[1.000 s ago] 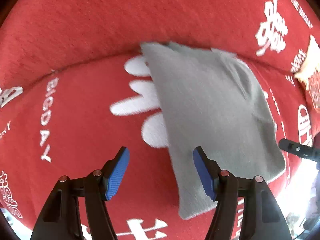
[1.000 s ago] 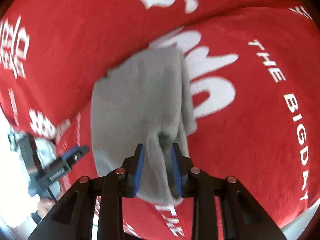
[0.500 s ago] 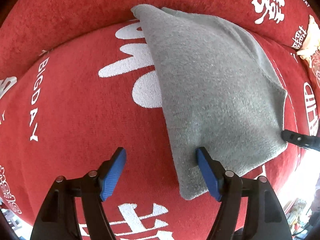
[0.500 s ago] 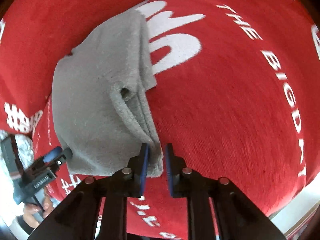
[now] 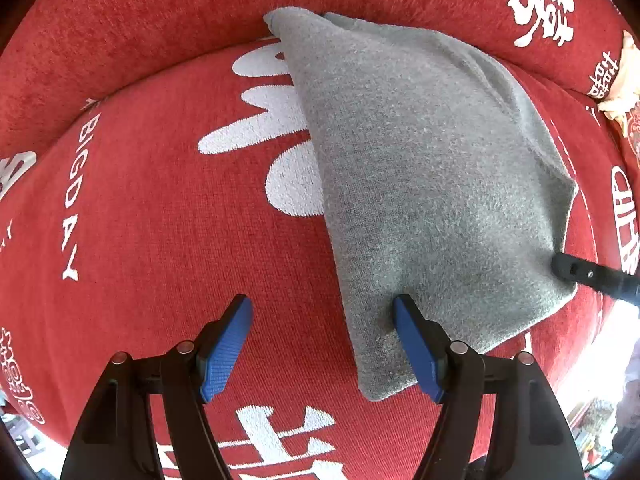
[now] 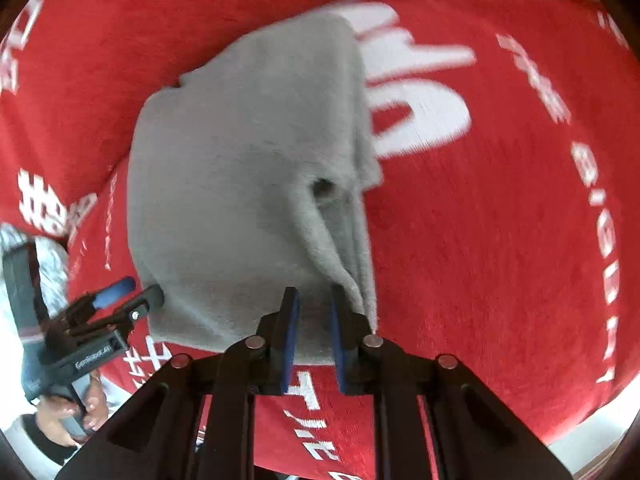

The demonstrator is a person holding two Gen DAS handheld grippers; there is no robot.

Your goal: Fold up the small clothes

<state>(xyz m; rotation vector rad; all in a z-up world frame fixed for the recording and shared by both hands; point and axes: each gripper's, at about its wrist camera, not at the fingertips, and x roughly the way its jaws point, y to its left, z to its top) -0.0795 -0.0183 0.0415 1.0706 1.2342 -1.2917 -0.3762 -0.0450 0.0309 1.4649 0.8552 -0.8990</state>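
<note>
A grey fleece cloth (image 5: 420,180) lies folded on the red sofa cover (image 5: 140,220). My left gripper (image 5: 322,308) points straight down and stands open at the cloth's near left corner. Its right fingertip (image 5: 400,308) presses on the cloth, and its left one hovers over the red cover. In the right wrist view the cloth (image 6: 240,180) has a raised ridge running down to my right gripper (image 6: 314,296). That gripper's jaws are drawn close, pinching the cloth's near edge. The left gripper (image 6: 140,292) shows at the cloth's other corner. The right gripper's finger (image 5: 592,276) enters from the right.
The red cover (image 6: 500,240) bears white lettering and has a raised back behind the cloth. A yellowish cushion (image 5: 624,80) lies at the far right. A person's hand (image 6: 80,412) holds the left gripper's handle. The cover's front edge is just below both grippers.
Both grippers have sunk toward the cover. The cloth has come down to lie on it. The right jaws have narrowed on the cloth's edge. The left jaws stay wide apart.
</note>
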